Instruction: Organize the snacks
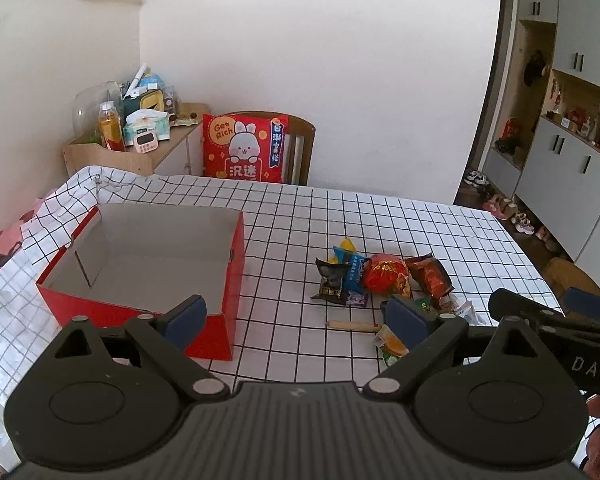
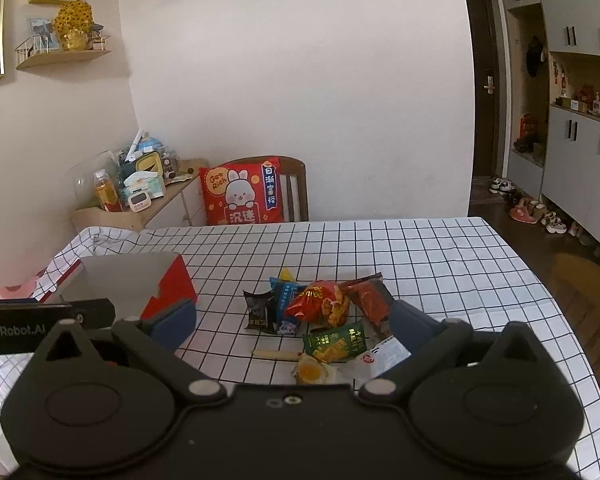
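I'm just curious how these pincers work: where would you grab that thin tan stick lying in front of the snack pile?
Grip the stick near its middle, coming straight down with the jaws across its width. It lies flat on the tablecloth, long and thin, with its left half clear of the packets, so that part looks easiest to reach.

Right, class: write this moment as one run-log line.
left gripper: open, empty | right gripper: open, empty | red box: empty | snacks: piled on tablecloth, right of box
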